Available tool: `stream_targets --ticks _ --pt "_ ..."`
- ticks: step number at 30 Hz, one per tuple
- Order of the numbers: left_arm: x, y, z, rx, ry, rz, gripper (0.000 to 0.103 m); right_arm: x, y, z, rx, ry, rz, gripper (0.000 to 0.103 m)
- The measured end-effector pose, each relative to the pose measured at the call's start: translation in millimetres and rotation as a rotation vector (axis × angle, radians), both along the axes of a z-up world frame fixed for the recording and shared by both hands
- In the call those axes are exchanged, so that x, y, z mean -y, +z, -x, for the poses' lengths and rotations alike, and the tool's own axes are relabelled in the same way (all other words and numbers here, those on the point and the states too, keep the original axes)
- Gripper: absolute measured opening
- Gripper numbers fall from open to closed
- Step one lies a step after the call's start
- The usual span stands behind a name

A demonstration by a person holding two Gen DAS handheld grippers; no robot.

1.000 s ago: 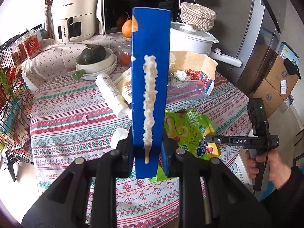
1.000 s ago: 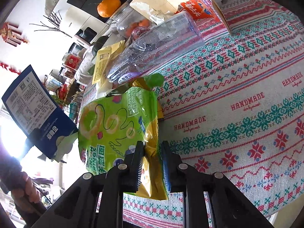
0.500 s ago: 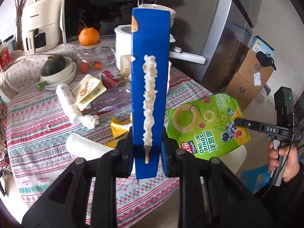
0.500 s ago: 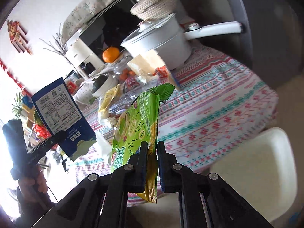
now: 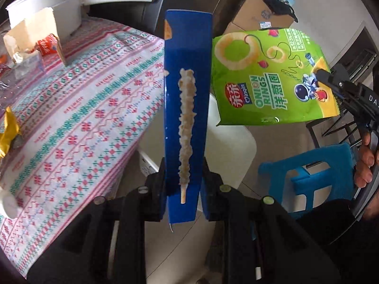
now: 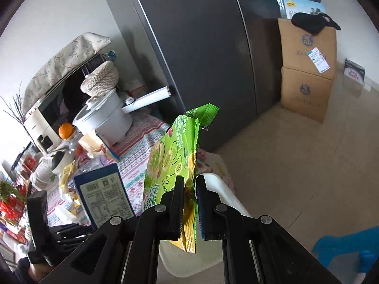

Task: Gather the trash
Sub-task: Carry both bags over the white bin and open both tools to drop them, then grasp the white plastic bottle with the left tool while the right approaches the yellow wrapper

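Your left gripper (image 5: 182,189) pinched a flattened blue carton (image 5: 187,108), upright beyond the table's (image 5: 78,108) right edge. Your right gripper (image 6: 189,203) clamped the green onion-ring bag (image 6: 175,156) above a white chair (image 6: 213,248); both tilted downward.

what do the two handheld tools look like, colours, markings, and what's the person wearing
Both are matte black two-finger tools with round silver pivot screws and angular linkage arms. The right tool carries white "DAS" lettering on its body, and its fingers have blue ribbed pads. The left tool looks alike. A dark sleeve shows.
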State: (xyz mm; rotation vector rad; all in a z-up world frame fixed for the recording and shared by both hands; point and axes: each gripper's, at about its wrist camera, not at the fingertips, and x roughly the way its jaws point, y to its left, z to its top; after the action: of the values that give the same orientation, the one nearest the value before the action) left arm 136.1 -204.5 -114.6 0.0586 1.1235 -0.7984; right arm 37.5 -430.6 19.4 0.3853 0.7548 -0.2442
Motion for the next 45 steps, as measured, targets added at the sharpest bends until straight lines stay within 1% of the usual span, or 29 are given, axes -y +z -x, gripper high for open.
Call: stream_targets --ticks 3,6,7,8,9,10,11,12,15,18,20,24,27,29,33,34,35,36,38,45 --pt "20.4 -18.5 -1.4 -0.064 -0.016 0.005 0.025 10.5 -1.5 9.0 -0.010 -0.026 0.021 0.011" --pt "34.2 -35.4 -5.3 -0.108 -0.035 -0.001 0.026 15.8 -5.6 12.1 -0.021 -0.034 0.022 0.011" --pt "35.9 -38.3 -5.8 -0.103 -0.026 -0.018 0.030 16.7 -7.7 11.5 -0.027 -0.032 0.019 0.011" --pt "36.1 -39.8 -5.3 -0.095 -0.015 -0.036 0.040 17.1 -10.1 10.6 -0.034 -0.030 0.018 0.011" --pt "36.5 -39.5 -4.7 -0.086 -0.010 -0.048 0.047 18.8 -12.4 12.6 -0.041 -0.028 0.018 0.011" --pt "35.0 -37.1 -3.4 -0.071 -0.004 -0.057 0.059 18.8 -14.9 11.1 -0.050 -0.026 0.017 0.011" --pt "34.8 -33.5 -2.1 -0.055 0.000 -0.065 0.063 18.8 -17.5 9.0 -0.058 -0.023 0.016 0.011" --pt "36.3 -31.2 1.0 -0.042 -0.001 -0.074 0.063 18.0 -19.8 7.8 -0.067 -0.020 0.016 0.011" --pt "21.9 -16.0 5.2 -0.016 0.013 -0.104 0.063 13.8 -27.7 2.4 -0.098 -0.010 0.017 0.011" --pt "2.6 -0.8 10.4 0.028 0.037 -0.145 0.068 9.0 -39.7 -5.4 -0.145 0.014 0.021 0.011" --pt "-15.3 6.5 13.0 0.056 0.062 -0.168 0.072 6.0 -51.8 -12.4 -0.181 0.035 0.001 0.011" --pt "-46.8 16.9 15.9 0.068 0.106 -0.159 0.074 -3.2 -79.4 -27.9 -0.266 0.067 -0.022 0.011" --pt "-58.0 23.2 12.8 0.073 0.134 -0.151 0.074 -9.9 -100.2 -39.7 -0.325 0.089 -0.038 0.011" --pt "-65.0 22.9 5.4 0.077 0.155 -0.151 0.075 -13.3 -111.8 -46.3 -0.357 0.096 -0.049 0.012" --pt "-75.1 19.0 -7.2 0.078 0.191 -0.153 0.075 -13.0 -128.6 -52.4 -0.421 0.072 -0.025 0.014" --pt "-77.4 19.7 -8.9 0.083 0.198 -0.154 0.075 -12.0 -130.4 -52.3 -0.429 0.062 -0.023 0.019" --pt "-81.2 21.8 -8.2 0.090 0.205 -0.155 0.077 -11.3 -130.8 -51.7 -0.433 0.053 -0.021 0.027" --pt "-85.0 23.9 -7.8 0.097 0.214 -0.154 0.079 -10.8 -129.7 -50.7 -0.431 0.048 -0.017 0.031" --pt "-92.1 28.9 -6.3 0.114 0.230 -0.155 0.081 -11.3 -124.2 -48.0 -0.407 0.044 -0.007 0.052" --pt "-108.7 42.5 -4.8 0.159 0.274 -0.154 0.087 -26.8 -90.2 -46.0 -0.310 0.082 -0.005 0.062"
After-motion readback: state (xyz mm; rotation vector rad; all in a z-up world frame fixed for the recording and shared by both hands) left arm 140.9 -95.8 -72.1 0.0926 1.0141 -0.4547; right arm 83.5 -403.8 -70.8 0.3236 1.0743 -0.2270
